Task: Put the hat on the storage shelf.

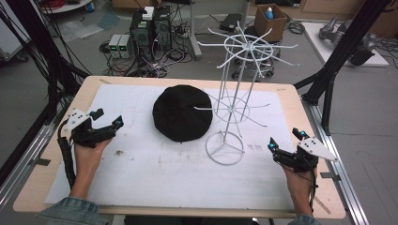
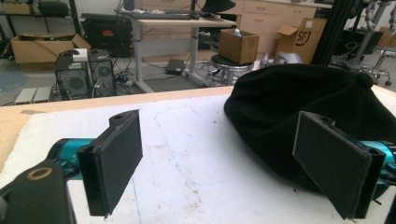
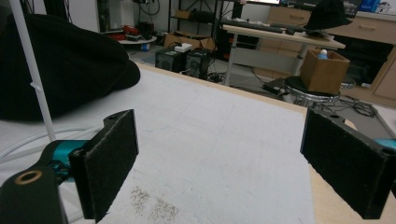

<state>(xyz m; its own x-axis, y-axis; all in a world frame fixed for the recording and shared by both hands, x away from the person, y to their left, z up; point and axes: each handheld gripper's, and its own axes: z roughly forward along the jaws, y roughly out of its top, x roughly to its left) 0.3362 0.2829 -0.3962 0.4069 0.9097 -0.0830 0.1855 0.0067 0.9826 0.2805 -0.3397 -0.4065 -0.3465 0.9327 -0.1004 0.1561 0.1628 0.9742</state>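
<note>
One black hat, one white wire rack, and my two grippers on the table.

My left gripper [image 1: 109,118] rests near the left edge with its jaws wide apart, holding nothing; my right gripper [image 1: 285,139] at the near right is also wide apart and empty. The single black hat [image 1: 182,112] lies flat in the far middle of the white mat [image 1: 155,173], touching the one white wire rack [image 1: 234,93] just on its right.

Cardboard box [image 1: 271,21] behind table [image 1: 28,154]
</note>
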